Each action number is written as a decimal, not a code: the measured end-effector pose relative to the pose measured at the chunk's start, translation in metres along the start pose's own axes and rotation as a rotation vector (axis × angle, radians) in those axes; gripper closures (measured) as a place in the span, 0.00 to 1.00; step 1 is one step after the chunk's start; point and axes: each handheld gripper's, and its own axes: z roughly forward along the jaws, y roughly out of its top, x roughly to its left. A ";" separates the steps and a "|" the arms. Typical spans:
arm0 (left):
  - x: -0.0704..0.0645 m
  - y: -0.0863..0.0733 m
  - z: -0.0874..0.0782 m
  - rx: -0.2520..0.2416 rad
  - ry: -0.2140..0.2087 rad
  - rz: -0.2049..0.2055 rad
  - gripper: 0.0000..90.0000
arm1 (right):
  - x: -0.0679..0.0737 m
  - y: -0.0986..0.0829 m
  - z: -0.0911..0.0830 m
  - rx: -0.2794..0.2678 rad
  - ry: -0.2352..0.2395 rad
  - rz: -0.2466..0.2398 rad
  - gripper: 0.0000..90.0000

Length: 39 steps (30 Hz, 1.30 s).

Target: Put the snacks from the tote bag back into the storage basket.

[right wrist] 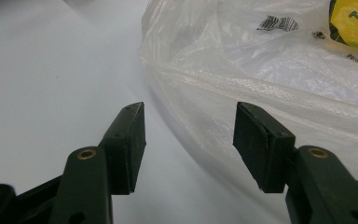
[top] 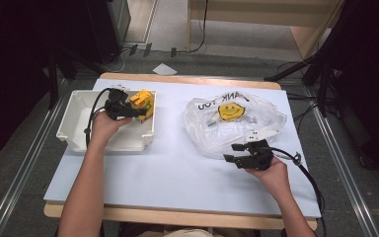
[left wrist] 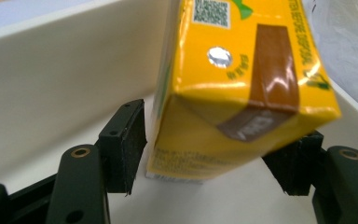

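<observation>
Yellow carton [left wrist: 242, 88] sits clamped in the left hand-held gripper [left wrist: 214, 163] over the white bin [top: 74, 118]; the right hand-held gripper [right wrist: 191, 140] gapes empty.

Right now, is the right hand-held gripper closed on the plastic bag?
No, the right hand-held gripper is open, its jaws straddling the plastic bag's edge without pinching it.

The yellow drink carton [left wrist: 242, 88] is glossy coated card with a shiny foil straw seal. The white plastic bin [top: 74, 118] looks smooth and matt. The thin clear plastic bag [right wrist: 270, 74] is crinkled and shiny. The pale blue tabletop [top: 177, 173] is smooth, perhaps laminate. The black fingers [right wrist: 126, 149] carry matt, rubbery-looking pads.
</observation>
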 end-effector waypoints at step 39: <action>-0.020 -0.034 -0.045 -0.046 0.032 -0.031 0.52 | -0.008 0.005 -0.003 -0.020 0.008 -0.001 0.51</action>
